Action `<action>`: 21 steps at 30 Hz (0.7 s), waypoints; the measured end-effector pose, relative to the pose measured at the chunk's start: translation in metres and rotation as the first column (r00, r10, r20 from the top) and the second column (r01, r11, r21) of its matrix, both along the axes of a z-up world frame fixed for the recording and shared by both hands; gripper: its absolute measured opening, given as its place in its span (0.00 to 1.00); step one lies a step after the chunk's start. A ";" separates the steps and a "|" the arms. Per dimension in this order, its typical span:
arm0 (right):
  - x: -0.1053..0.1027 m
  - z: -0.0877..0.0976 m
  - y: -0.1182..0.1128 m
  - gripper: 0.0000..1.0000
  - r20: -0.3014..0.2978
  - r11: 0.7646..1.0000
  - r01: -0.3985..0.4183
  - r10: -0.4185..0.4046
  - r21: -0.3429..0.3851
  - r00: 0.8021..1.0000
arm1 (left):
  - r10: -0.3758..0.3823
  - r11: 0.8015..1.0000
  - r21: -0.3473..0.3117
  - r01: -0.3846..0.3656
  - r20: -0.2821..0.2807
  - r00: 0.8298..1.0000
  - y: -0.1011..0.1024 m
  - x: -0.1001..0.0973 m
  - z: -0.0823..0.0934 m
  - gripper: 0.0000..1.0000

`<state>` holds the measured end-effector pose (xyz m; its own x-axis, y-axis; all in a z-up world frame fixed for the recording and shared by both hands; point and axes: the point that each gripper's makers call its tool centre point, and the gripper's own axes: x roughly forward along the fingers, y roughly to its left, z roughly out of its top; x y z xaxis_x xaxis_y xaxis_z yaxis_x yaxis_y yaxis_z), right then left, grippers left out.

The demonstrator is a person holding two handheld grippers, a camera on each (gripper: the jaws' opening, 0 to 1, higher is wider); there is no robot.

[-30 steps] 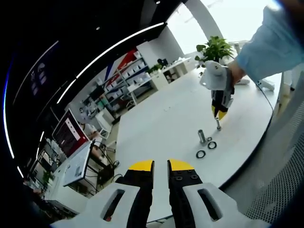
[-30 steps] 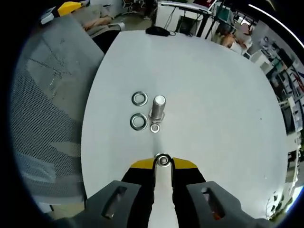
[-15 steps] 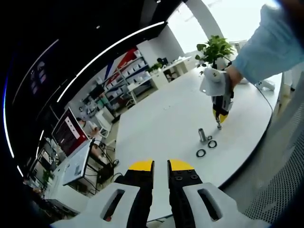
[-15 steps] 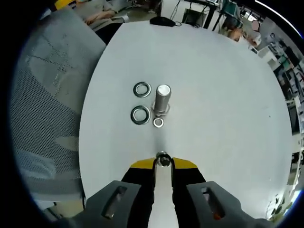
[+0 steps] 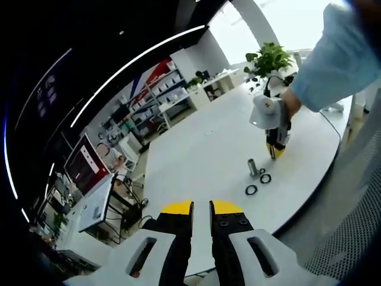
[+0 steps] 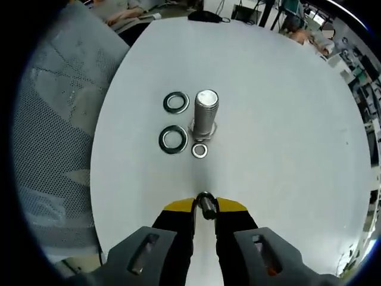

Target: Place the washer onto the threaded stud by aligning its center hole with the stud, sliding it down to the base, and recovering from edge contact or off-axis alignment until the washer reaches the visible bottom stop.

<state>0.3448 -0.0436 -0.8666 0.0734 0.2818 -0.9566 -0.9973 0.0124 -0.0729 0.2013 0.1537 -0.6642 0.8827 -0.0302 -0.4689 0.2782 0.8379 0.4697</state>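
Washer [image 6: 205, 205] is clamped edge-on between the right gripper [image 6: 205, 207] jaws, above the white worktop [image 6: 286, 137], near side of the upright threaded stud [image 6: 206, 113]. Left gripper [image 5: 200, 207] jaws stand nearly closed, holding nothing.

Small steel washer [image 6: 205, 205] pinched edge-on at the right claw [image 6: 205, 208] tips, upright threaded stud [image 6: 206, 118] ahead of that claw, well apart, standing on white tabletop [image 6: 286, 149]

A round white table [image 6: 286, 119] sits beside a grey mesh chair [image 6: 53, 119], with a potted plant [image 5: 269, 58] and storage shelves [image 5: 156, 98] further back.
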 end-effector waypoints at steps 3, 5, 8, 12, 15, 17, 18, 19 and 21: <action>-0.001 0.000 0.000 0.13 -0.005 1.000 -0.002 0.002 -0.002 1.000 | 0.001 1.000 -0.003 -0.001 0.002 1.000 0.000 0.000 0.000 0.08; 0.000 0.000 0.000 0.14 -0.012 1.000 -0.005 0.005 -0.003 1.000 | 0.000 1.000 -0.002 0.000 0.001 1.000 0.000 0.000 0.000 0.08; 0.003 0.003 0.003 0.25 0.009 1.000 0.009 -0.009 0.016 1.000 | 0.001 1.000 -0.003 -0.001 0.003 1.000 0.000 0.000 0.000 0.08; 0.003 0.014 0.013 0.26 -0.004 0.998 0.027 -0.027 0.063 1.000 | 0.002 1.000 -0.004 -0.002 0.005 1.000 0.000 0.000 0.001 0.08; 0.001 0.021 0.020 0.26 0.005 0.997 0.002 -0.002 0.078 1.000 | 0.003 1.000 -0.004 -0.003 0.006 1.000 0.000 0.000 0.001 0.08; -0.002 0.025 0.029 0.26 0.005 0.994 -0.027 0.027 0.109 1.000 | 0.002 1.000 -0.004 -0.002 0.007 1.000 0.000 0.000 0.001 0.08; -0.003 0.025 0.031 0.26 0.006 0.993 -0.034 0.034 0.116 0.999 | 0.002 1.000 -0.004 -0.002 0.007 1.000 0.000 0.000 0.001 0.08; -0.004 0.025 0.033 0.26 0.004 0.993 -0.038 0.037 0.116 0.999 | 0.003 1.000 -0.004 -0.003 0.008 1.000 0.000 0.000 0.001 0.08; -0.007 0.023 0.036 0.26 -0.002 0.992 -0.060 0.060 0.111 0.998 | 0.004 1.000 -0.004 -0.003 0.008 1.000 0.000 0.000 0.001 0.08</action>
